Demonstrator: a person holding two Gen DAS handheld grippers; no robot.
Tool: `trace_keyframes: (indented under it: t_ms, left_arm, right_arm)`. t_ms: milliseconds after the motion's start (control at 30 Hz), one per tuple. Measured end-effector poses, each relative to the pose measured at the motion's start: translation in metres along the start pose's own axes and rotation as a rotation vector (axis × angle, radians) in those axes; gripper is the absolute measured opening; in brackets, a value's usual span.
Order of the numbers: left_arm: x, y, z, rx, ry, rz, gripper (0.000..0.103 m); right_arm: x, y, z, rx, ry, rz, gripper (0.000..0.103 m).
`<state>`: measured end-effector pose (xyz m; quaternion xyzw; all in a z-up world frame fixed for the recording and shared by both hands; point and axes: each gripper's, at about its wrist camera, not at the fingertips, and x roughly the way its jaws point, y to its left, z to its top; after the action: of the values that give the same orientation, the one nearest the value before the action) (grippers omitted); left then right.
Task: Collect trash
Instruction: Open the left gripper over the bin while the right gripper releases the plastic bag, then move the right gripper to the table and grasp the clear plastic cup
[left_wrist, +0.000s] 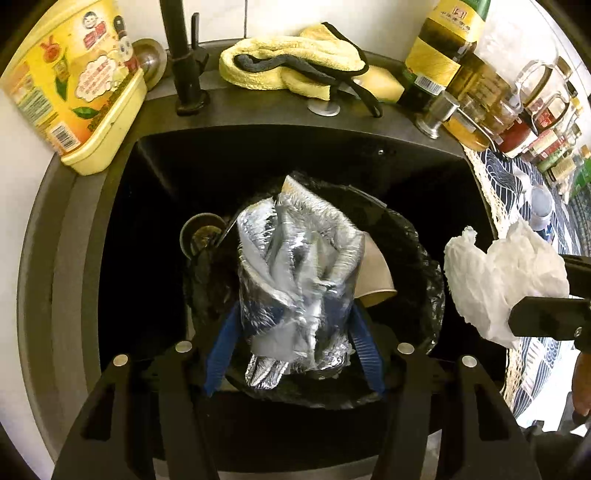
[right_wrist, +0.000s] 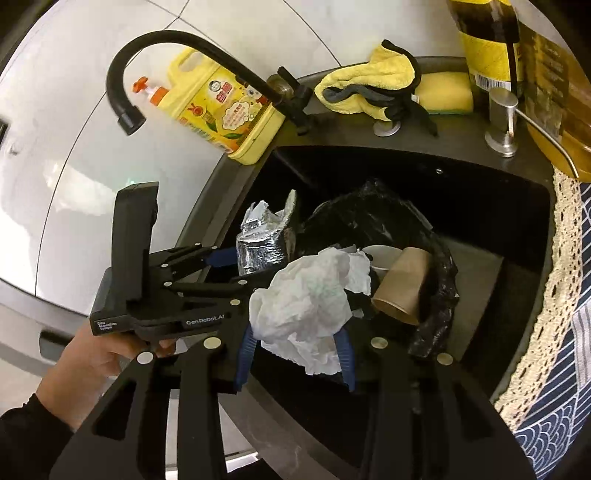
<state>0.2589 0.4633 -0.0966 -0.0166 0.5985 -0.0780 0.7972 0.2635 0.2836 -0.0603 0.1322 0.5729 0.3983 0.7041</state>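
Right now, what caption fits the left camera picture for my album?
Left gripper holds crumpled silver foil above a black trash bag in the sink.

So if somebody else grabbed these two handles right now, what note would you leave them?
Left claw: shut on the crumpled foil wrapper, held over the black trash bag in the sink.
Right claw: shut on the white tissue wad, near the bag's edge.
Done: a brown paper cup already lies in the bag.
Left: release the foil, then the tissue, into the bag. Whether other trash remains is not visible.
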Motion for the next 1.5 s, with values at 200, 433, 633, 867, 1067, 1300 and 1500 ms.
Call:
trace_keyframes:
  t_ms: [200, 433, 633, 867, 1067, 1300, 1500]
  left_arm:
    - [0.010, 0.002, 0.003, 0.045, 0.025, 0.011, 0.064]
    - [0.008, 0.013, 0.002, 0.028, 0.021, 0.035, 0.064]
    - [-0.002, 0.010, -0.002, 0.019, 0.005, 0.037, 0.064]
    - [-0.005, -0.001, -0.012, 0.038, -0.007, 0.083, 0.072]
    - [-0.017, -0.013, -0.029, -0.031, -0.050, 0.072, 0.072]
    - [-0.025, -0.047, -0.050, -0.095, -0.081, -0.051, 0.072]
    - [-0.032, -0.073, -0.060, -0.121, -0.109, -0.010, 0.072]
  right_arm:
    - [0.004, -0.005, 0.000, 0.039, 0.013, -0.019, 0.059]
    - [0.008, -0.015, -0.002, 0.089, 0.025, -0.014, 0.059]
    - [0.008, -0.017, -0.005, 0.101, 0.032, -0.009, 0.061]
    - [-0.003, -0.024, -0.016, 0.123, 0.049, 0.011, 0.071]
    - [-0.043, -0.052, -0.031, 0.190, -0.054, -0.042, 0.071]
    - [-0.114, -0.107, -0.063, 0.316, -0.153, -0.161, 0.080]
    - [-0.181, -0.161, -0.086, 0.354, -0.208, -0.276, 0.080]
